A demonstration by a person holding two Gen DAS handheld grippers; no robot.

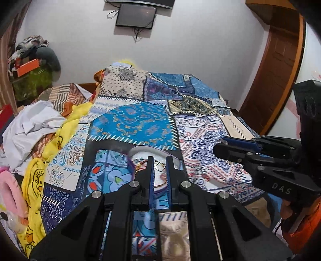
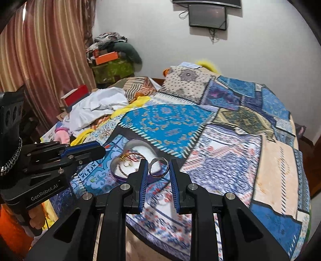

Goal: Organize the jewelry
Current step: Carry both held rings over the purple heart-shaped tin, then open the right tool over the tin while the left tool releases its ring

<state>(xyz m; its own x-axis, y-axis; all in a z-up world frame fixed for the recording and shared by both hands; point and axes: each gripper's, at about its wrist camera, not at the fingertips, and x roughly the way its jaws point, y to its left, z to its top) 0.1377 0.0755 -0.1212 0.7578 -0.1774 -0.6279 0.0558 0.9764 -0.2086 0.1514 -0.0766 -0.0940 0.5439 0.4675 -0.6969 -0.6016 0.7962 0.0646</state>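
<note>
On the bed with the blue patchwork cover (image 2: 170, 122) there is one round white plate (image 2: 143, 150). Beside the plate is one wide silver metal ring (image 2: 158, 166). Inside the plate lie several thin bangles (image 2: 128, 158), too tangled to count. Two black claws are visible, the left claw (image 1: 160, 163) and the right claw (image 2: 157, 172). Above the bed hangs one dark wall screen (image 2: 207, 18).
</note>
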